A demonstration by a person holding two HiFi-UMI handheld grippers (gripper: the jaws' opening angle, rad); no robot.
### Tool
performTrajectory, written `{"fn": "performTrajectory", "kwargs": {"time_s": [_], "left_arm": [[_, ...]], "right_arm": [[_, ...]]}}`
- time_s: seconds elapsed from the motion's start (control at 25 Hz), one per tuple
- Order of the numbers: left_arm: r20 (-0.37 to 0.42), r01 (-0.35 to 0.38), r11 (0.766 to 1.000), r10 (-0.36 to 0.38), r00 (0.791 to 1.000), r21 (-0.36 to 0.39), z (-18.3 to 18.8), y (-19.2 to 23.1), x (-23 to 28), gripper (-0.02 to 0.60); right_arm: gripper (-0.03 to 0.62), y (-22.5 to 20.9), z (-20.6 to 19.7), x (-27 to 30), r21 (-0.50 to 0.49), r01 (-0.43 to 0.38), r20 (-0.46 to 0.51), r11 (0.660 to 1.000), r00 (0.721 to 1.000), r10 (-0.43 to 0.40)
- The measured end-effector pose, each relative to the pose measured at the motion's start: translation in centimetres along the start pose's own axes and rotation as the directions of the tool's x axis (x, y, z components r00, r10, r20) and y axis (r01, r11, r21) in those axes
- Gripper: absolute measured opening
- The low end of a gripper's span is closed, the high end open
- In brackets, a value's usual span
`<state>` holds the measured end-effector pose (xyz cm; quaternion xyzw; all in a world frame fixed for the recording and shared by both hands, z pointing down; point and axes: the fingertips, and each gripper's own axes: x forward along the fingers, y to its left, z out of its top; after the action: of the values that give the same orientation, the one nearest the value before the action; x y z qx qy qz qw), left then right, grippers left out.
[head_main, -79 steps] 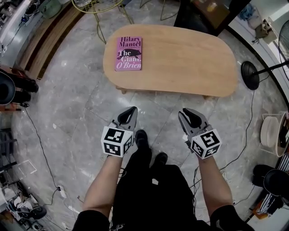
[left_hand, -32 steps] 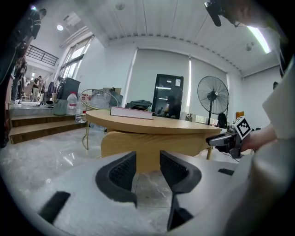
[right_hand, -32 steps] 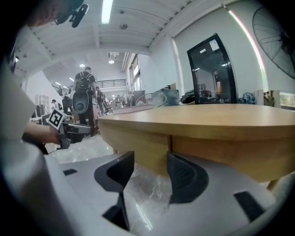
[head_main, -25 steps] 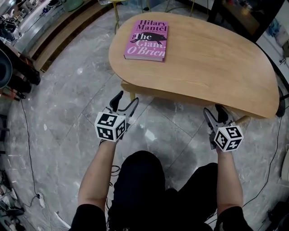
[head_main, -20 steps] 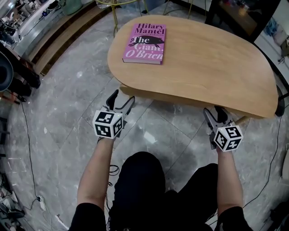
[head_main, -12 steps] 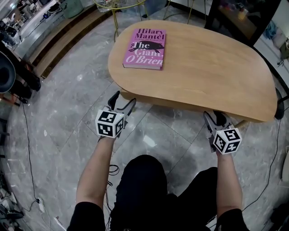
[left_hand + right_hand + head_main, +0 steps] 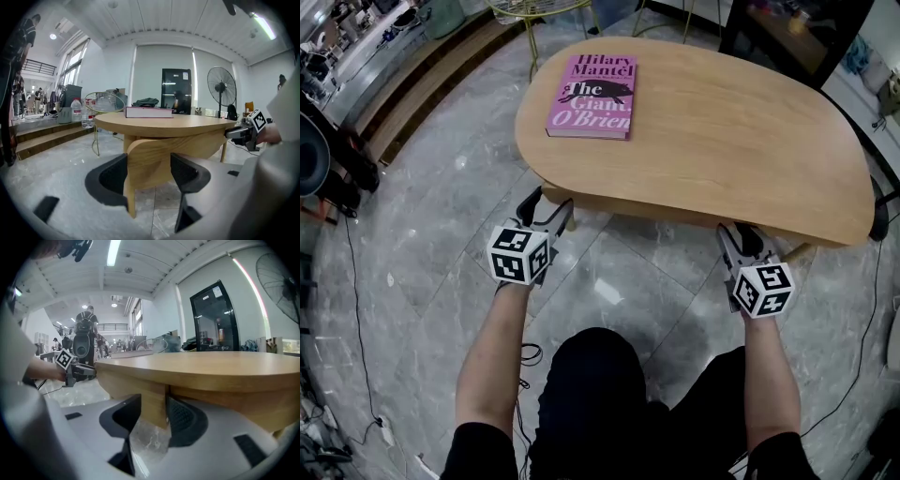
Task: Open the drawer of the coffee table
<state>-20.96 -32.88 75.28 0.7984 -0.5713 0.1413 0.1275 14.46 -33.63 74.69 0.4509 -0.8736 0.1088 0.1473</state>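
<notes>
Since the earliest frame both tongs had been brought from over the open floor [image 7: 628,277], well apart from the table [image 7: 722,122], up to its near edge. Over the last second the left tongs [image 7: 547,202] had been drawn in closer to that edge, while the right tongs [image 7: 741,236] were found unmoved. The jaws of both had just been closing.

The drawer front [image 7: 150,154], a wooden panel, was observed directly beneath the near edge of the table top. In the left gripper view its rounded left end was seen filling the space between the jaws, with both pads laid against the wood; the left tongs were judged clenched on it. A table leg [image 7: 130,206] was noted just below that end.

In the right gripper view the panel's right end was likewise seen between the jaws with both pads against it, and the right tongs were judged clenched on it also. At that end the panel was seen level with the fixed rail [image 7: 225,401] beside it, divided from it by a thin seam.

A pink book [image 7: 591,97] was recorded lying flat on the table top at its far left end, well apart from both tongs.
</notes>
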Motion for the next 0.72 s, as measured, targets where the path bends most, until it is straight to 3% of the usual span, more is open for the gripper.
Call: {"fn": "performTrajectory", "kwargs": {"time_s": [0.72], "left_arm": [[-0.003,-0.037,0.999,0.037,0.999,-0.015,-1.0,-1.2,-2.5,0.281]], "right_arm": [[0.158,1.6,-1.0,-2.5,0.013,-0.036,0.001,0.999,0.999,0.036]]}}
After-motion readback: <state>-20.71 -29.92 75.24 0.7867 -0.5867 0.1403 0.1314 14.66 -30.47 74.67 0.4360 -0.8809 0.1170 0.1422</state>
